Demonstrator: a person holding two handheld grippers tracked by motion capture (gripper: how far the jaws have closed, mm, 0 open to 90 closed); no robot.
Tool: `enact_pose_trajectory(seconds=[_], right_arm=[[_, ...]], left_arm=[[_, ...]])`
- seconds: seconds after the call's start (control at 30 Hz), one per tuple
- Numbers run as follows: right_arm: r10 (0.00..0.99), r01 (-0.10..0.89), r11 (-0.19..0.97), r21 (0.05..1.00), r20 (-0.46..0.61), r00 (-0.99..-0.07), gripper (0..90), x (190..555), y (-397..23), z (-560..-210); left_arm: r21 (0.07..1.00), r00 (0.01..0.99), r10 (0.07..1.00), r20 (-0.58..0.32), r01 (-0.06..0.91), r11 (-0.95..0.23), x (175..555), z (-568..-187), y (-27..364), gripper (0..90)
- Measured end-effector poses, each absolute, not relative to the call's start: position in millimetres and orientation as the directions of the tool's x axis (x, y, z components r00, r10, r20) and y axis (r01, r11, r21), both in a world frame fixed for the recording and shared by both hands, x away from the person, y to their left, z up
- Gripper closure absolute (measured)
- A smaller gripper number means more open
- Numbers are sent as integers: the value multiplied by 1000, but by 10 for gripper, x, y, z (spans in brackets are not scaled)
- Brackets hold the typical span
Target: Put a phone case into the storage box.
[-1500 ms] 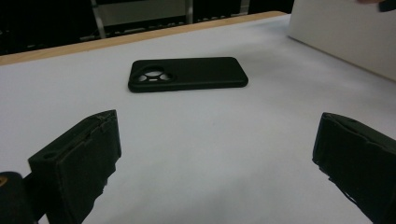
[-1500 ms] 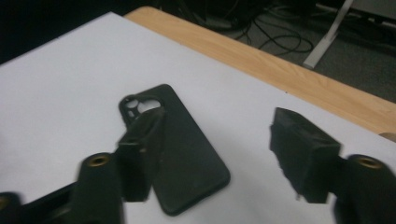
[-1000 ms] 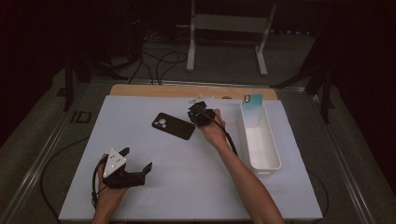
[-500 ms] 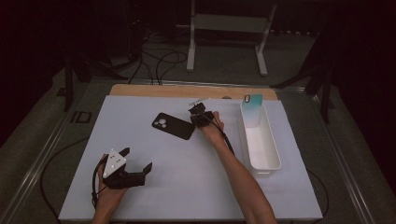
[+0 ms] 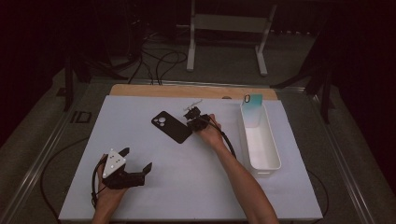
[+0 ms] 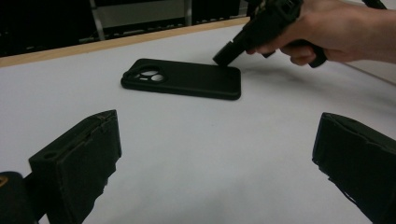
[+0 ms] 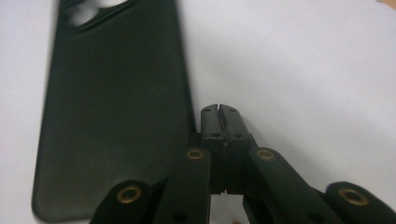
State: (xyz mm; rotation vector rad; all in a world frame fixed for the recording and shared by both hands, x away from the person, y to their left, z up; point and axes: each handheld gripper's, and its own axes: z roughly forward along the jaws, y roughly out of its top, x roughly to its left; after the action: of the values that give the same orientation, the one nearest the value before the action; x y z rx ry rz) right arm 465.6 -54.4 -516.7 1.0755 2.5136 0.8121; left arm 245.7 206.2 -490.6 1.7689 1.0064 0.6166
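Observation:
A black phone case lies flat on the white table top, camera cut-out toward the far left. It appears as well in the left gripper view and the right gripper view. My right gripper is shut with nothing between its jaws; its tip hovers right beside the case's long right edge. Whether it touches the case I cannot tell. My left gripper rests near the front left of the table, open and empty, jaws wide apart.
A long white bin stands at the right of the table, with a teal phone case leaning upright at its far end. A wooden strip runs along the table's far edge. Cables trail from both grippers.
My right gripper has sunk a little and slid left toward the black case's edge. The left gripper and the case have stayed put.

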Motion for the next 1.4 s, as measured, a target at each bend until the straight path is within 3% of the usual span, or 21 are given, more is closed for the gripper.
enact_pose_trajectory(seconds=[0.3, 0.7, 1.0, 1.4], right_arm=[[574, 423, 681, 598, -75, -816, 900, 4160, -249, -5156], [424, 287, 731, 619, -83, -902, 877, 3800, 187, -5144], [460, 302, 705, 642, -88, -884, 817, 3775, 26, -5034], [577, 307, 566, 766, -102, -810, 643, 3476, -596, -4422]], left_arm=[[914, 532, 846, -27, 357, -196, 2457, -4908, 2043, 13], [914, 535, 845, -26, 356, -197, 2460, -4911, 2047, 13], [914, 531, 847, -28, 357, -193, 2463, -4909, 2061, 13], [916, 520, 854, -26, 354, -188, 2455, -4892, 2076, 14]])
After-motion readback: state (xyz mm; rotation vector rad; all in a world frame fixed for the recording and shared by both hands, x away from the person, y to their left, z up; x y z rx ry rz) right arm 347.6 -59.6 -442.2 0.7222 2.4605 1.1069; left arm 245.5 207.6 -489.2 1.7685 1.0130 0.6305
